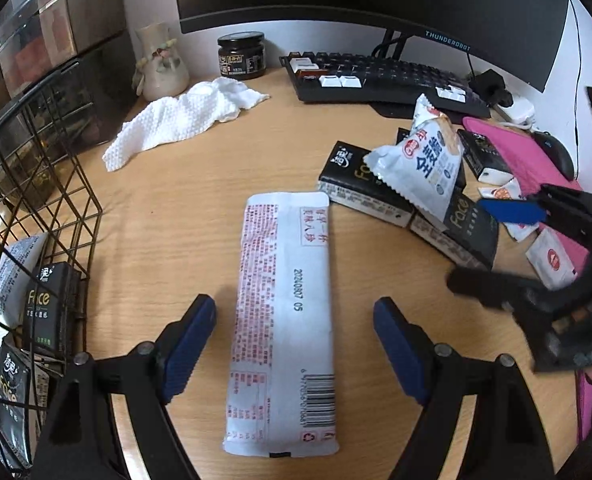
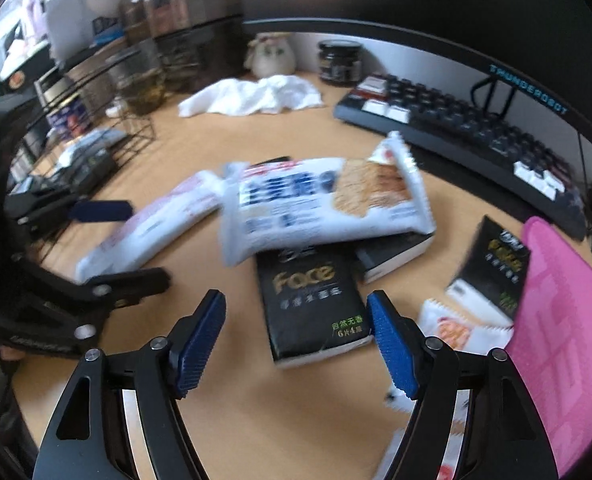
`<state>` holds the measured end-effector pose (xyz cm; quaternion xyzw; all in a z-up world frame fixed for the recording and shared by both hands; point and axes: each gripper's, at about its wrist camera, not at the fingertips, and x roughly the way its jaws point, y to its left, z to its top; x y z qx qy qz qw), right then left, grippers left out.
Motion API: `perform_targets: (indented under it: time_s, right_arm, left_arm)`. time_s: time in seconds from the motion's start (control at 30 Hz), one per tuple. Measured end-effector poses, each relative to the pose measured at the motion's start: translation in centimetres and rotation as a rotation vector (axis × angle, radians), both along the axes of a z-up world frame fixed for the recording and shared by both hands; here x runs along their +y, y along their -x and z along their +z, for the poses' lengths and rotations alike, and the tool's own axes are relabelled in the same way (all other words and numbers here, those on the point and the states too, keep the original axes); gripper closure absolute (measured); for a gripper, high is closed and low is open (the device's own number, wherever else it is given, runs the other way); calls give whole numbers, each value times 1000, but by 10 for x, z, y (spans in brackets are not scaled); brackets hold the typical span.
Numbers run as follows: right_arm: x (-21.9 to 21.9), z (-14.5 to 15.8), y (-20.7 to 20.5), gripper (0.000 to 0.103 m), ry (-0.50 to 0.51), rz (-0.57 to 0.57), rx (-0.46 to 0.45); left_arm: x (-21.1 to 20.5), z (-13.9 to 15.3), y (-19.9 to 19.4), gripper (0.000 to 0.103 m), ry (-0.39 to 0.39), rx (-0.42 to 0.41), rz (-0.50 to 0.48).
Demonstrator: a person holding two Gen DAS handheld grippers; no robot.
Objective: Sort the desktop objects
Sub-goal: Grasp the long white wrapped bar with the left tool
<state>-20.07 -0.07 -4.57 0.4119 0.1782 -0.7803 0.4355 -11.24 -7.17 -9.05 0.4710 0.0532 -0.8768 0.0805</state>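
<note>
Long packet [image 1: 284, 320] between open left jaws

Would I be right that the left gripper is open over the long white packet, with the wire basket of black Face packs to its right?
Not quite: in the left wrist view the wire basket stands left of the open left gripper, which straddles the long white packet.

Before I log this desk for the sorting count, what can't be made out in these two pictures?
- Wire basket, left wrist view: its contents are cut off by the picture's edge, so no count.
- Black Face pack, right wrist view: motion blur hides the small print.
- Black packs under the cracker bag, left wrist view: the bag covers them.
- Small sachets, right wrist view: blurred, partly under the pink mat.
</note>
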Motion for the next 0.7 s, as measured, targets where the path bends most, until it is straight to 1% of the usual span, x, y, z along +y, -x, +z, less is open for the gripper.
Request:
perform_targets:
  time_s: [0.07, 0.1, 0.17, 0.23, 0.27, 0.3, 0.37, 0.4, 0.43, 0.47, 0.6, 0.7]
  right_arm:
    - [2, 2, -6, 31, 18, 2, -7]
    - [2, 3, -8, 31, 17, -16, 6]
    - [0, 1, -7, 31, -6, -69, 46]
    - [-4, -5, -1, 31, -30, -104, 40]
    - [-6, -8, 2, 30, -31, -119, 22]
    - [-7, -7, 3, 30, -22, -125, 27]
    - [-9, -7, 3, 31, -20, -119, 22]
    - [-10, -7, 2, 34, -23, -119, 30]
    - [-10, -6, 1, 53, -28, -124, 42]
    - [-9, -5, 0, 57, -32, -130, 48]
    - [-5, -3, -2, 57, -8, -136, 21]
    - [0, 1, -10, 57, 5, -144, 23]
  left_arm:
    - [-1, 0, -1, 20, 0, 2, 3]
    - [-1, 0, -1, 20, -1, 2, 4]
    - [-1, 0, -1, 20, 2, 3, 7]
    - [0, 0, -1, 21, 2, 3, 8]
    - [0, 1, -2, 26, 4, 6, 7]
    - [-1, 1, -2, 30, 5, 10, 7]
    - [-1, 3, -2, 49, 9, 16, 8]
    - [-2, 4, -2, 53, 8, 16, 9]
    - [-2, 4, -2, 53, 7, 13, 5]
    - [-1, 5, -2, 53, 9, 12, 3]
    - [0, 6, -4, 56, 9, 6, -6]
    - [2, 7, -7, 57, 5, 2, -11]
